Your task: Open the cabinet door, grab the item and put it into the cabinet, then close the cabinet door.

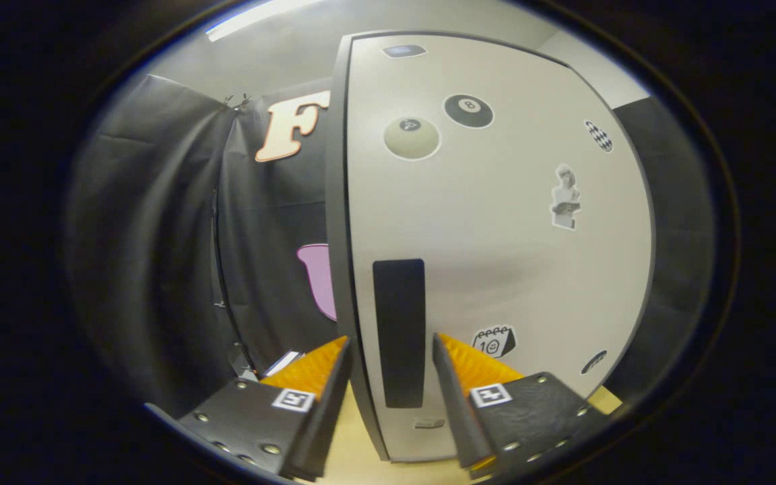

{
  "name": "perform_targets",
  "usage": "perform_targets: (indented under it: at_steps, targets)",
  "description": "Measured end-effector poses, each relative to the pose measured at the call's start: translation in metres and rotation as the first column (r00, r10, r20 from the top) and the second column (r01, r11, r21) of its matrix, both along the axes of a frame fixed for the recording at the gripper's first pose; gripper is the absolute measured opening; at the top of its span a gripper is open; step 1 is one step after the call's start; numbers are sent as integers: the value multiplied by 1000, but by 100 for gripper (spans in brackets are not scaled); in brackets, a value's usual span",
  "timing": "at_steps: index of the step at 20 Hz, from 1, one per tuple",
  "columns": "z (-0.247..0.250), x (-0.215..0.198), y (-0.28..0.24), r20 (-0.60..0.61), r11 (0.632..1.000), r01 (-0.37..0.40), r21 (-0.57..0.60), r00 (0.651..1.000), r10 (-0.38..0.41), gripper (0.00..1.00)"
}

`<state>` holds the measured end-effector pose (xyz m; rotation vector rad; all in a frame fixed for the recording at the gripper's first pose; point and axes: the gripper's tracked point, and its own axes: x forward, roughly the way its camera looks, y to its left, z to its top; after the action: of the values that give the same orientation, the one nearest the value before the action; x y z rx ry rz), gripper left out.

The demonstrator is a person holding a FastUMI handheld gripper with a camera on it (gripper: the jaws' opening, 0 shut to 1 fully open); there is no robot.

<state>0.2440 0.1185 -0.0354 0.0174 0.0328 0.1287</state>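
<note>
On the far left hangs the black cloth wall (159, 222) of the booth, folded and creased, with a seam running down it. Right of that stands the cabinet (335, 202), its dark side edge facing forward, and its pale door (509, 269) spreading off to the right. The door looks shut against the cabinet front, though the far edge is too curved in this view to be sure.

The gripper (391, 350) has its 2 fingers spread apart, and they straddle the door's near edge: the left finger (324, 377) sits outside the cabinet's side, the right finger (452, 377) lies in front of the door face. Between them runs a tall dark handle strip (399, 333), set upright near the door's edge. Neither finger clearly presses on it.

Stickers dot the door: a pale ball (412, 138), a black 8 ball (469, 111), a small figure (565, 197), a checkered oval (599, 135) and a calendar (494, 341) just beyond the right finger. Below the fingers shows a strip of light wooden tabletop (354, 458).
</note>
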Motion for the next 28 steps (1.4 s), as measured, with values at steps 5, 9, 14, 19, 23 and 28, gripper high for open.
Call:
perform_targets:
  at_steps: [5, 9, 14, 19, 23, 28]
  targets:
    - [-2, -1, -4, -36, 999, -3, 34, 999, 4, 30]
    - [-3, -2, -5, -43, 1000, -25, 18, 999, 26, 20]
    - [0, -27, -8, -31, 1000, 1, 14, 1000, 0, 17]
    - [1, -60, -22, -29, 999, 17, 27, 999, -16, 17]
    - [3, -89, -39, -30, 999, 16, 41, 999, -15, 17]
    - [11, -135, -71, -38, 996, 29, 80, 999, -27, 17]
